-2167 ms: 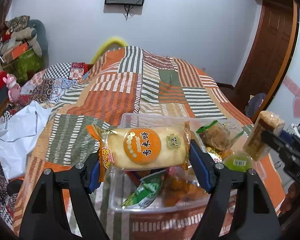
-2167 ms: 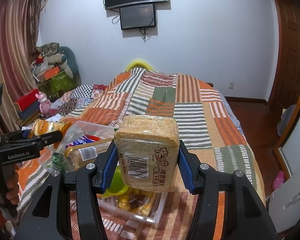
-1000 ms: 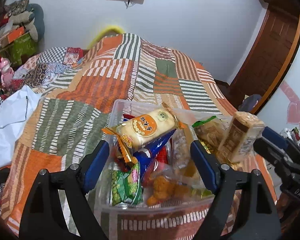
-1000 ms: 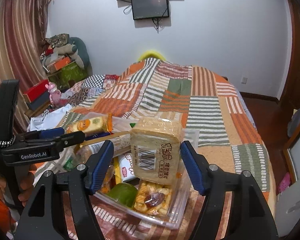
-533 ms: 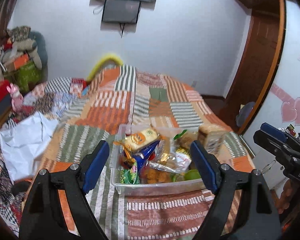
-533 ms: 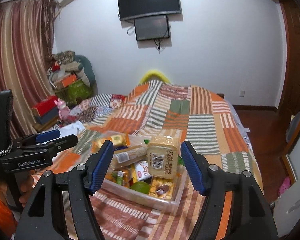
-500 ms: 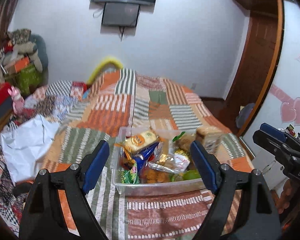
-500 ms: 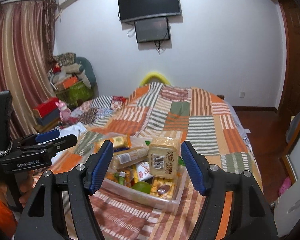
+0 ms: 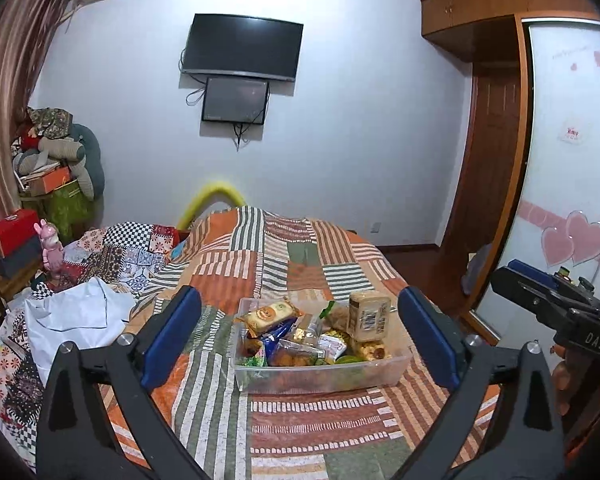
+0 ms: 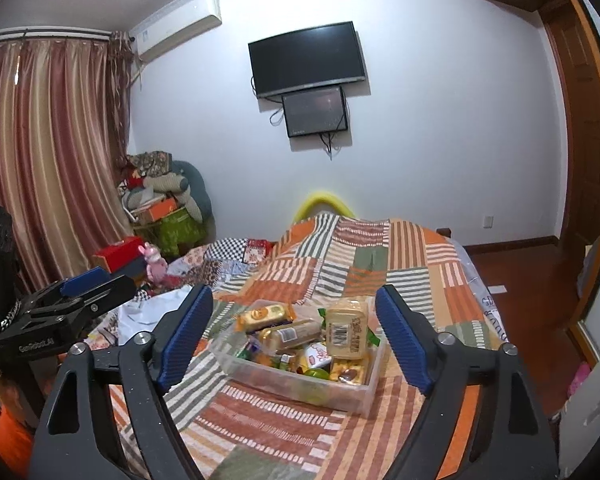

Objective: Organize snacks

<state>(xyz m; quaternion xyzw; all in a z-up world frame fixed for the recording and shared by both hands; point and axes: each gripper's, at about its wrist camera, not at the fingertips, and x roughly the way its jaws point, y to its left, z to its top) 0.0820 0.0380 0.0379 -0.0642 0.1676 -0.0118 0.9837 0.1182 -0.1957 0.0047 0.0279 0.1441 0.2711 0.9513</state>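
Note:
A clear plastic bin (image 9: 324, 378) (image 10: 300, 394) full of snack packs sits on the patchwork bed. An orange-labelled rice cracker pack (image 9: 269, 314) (image 10: 265, 315) lies on top at its left. A pack of toast slices (image 9: 370, 317) (image 10: 348, 334) stands at its right. My left gripper (image 9: 298, 294) hangs back from the bin and above it, jaws opening wide with nothing between them. My right gripper (image 10: 294, 292) is also held back from the bin, jaws opening and empty. Each gripper shows at the edge of the other's view.
The striped bedspread (image 9: 292, 432) runs to the far wall under a mounted TV (image 9: 242, 46). A white cloth (image 9: 76, 312) and piled boxes lie to the left by a curtain (image 10: 40, 152). A wardrobe door (image 9: 568, 184) and a wooden door stand on the right.
Both grippers have let go of their packs, which now rest in the bin. Both have drawn back and up from it, and their jaws stand wider.

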